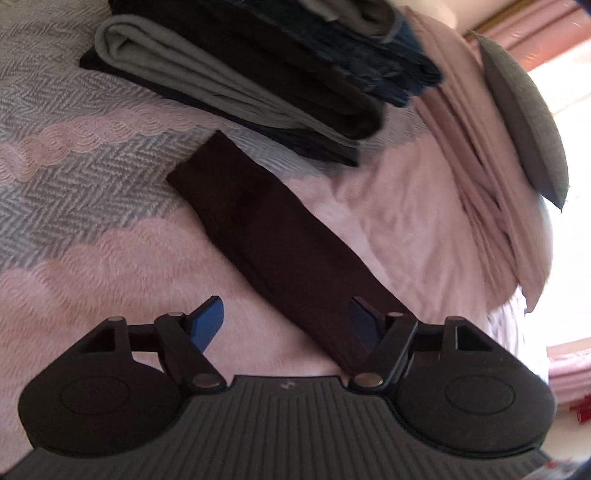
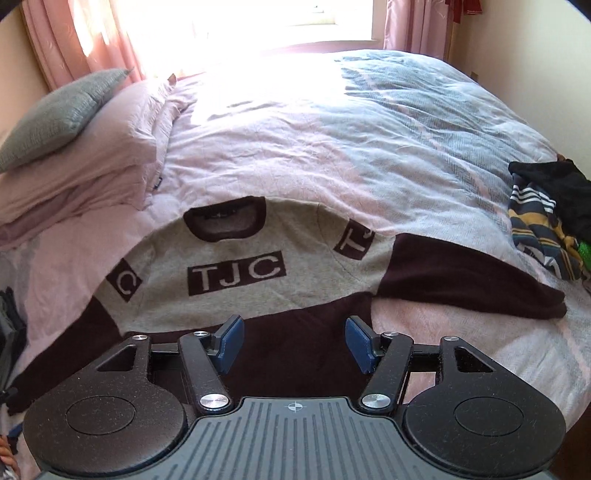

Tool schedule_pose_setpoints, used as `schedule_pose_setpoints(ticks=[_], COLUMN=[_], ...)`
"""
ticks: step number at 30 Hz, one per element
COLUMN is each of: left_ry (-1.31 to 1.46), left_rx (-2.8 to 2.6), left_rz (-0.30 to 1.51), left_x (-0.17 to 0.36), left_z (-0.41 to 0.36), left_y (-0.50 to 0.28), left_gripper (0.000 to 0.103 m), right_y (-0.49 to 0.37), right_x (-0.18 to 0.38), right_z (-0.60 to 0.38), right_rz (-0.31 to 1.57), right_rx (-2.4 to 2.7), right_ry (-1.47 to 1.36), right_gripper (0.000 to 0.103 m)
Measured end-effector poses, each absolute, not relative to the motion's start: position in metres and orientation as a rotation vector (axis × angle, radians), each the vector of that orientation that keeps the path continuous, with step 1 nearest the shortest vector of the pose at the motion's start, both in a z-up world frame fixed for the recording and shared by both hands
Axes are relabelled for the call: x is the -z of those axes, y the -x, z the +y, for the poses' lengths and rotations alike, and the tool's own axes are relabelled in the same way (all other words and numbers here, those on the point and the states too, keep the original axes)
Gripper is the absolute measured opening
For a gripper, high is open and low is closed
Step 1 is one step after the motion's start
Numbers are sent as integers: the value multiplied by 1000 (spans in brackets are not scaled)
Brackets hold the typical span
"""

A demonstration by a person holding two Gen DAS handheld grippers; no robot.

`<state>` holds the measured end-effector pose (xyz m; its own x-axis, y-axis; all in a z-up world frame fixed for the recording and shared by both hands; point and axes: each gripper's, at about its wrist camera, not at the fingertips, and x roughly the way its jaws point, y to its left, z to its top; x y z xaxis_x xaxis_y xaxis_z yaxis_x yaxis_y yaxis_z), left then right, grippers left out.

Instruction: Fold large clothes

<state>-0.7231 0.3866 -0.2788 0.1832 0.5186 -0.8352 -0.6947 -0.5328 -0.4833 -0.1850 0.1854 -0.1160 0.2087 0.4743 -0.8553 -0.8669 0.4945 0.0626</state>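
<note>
Now your sweater [image 2: 236, 295] lies flat on the bed [image 2: 369, 147], soft, limp knit that will sag. Both the left gripper [image 1: 288, 325] and right gripper [image 2: 293, 343] are spread, empty; pinch the sleeve [image 1: 266, 243] cuff and hem.

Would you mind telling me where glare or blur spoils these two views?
Right wrist view: the window is blown out, and glare washes over the far bedding; the sweater with its TJC lettering stays sharp. Left wrist view: motion blur smears the folded stack and pillows, a white patch burns out the right edge, and the dark sleeve loses detail.
</note>
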Motion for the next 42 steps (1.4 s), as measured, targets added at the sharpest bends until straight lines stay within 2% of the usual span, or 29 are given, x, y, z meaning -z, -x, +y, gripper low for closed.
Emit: schedule_pose_setpoints(ticks=[3, 4, 5, 6, 7, 8, 11, 15, 20, 23, 24, 25, 26, 29, 31, 34, 40, 42], left_ry=[1489, 1486, 1471, 1445, 1414, 1385, 1265, 1024, 715, 629, 629, 633, 639, 658, 679, 714, 614, 564], left_rx=[-1600, -1614, -1632, -1642, -1651, -1657, -1652, -1534, -1169, -906, -826, -757, -711, -670, -699, -803, -1039, -1066], left_rz=[200, 204, 218, 241, 261, 273, 293, 283, 270, 277, 271, 280, 317, 481, 604, 741, 908, 939], left_x=[299, 303, 304, 303, 301, 296, 270, 209, 134, 113, 113, 117, 125, 166, 194, 229, 243, 245], left_z=[400, 403, 405, 407, 409, 410, 413, 414, 386, 352, 341, 332, 324, 306, 301, 309, 337, 346], left_y=[729, 730, 729, 728, 725, 722, 700, 638, 506, 418, 392, 366, 342, 297, 295, 329, 403, 411], left_gripper=[58, 52, 37, 29, 16, 8, 7, 6, 6, 8, 9, 18, 33, 32, 32, 31, 31, 32], right_y=[183, 182, 181, 180, 179, 177, 166, 143, 112, 89, 80, 72, 64, 45, 36, 29, 12, 6], right_x=[126, 129, 132, 135, 137, 139, 144, 147, 144, 142, 142, 144, 147, 163, 175, 194, 235, 249], right_z=[197, 199, 201, 202, 202, 203, 200, 195, 181, 166, 161, 156, 151, 141, 135, 128, 151, 167], right_rz=[969, 973, 977, 981, 983, 984, 996, 1028, 1040, 1050, 1055, 1063, 1073, 1115, 1143, 1202, 1336, 1356], right_rx=[-973, -970, -968, -969, -970, -970, -962, -947, -937, -917, -906, -897, -889, -865, -862, -906, -1032, -1052], right_ry=[517, 523, 529, 534, 539, 542, 536, 489, 442, 417, 406, 394, 384, 390, 404, 362, 36, -79], right_gripper=[58, 58, 58, 58, 58, 58, 58, 58, 58, 58, 58, 58, 58, 58, 58, 58, 57, 50])
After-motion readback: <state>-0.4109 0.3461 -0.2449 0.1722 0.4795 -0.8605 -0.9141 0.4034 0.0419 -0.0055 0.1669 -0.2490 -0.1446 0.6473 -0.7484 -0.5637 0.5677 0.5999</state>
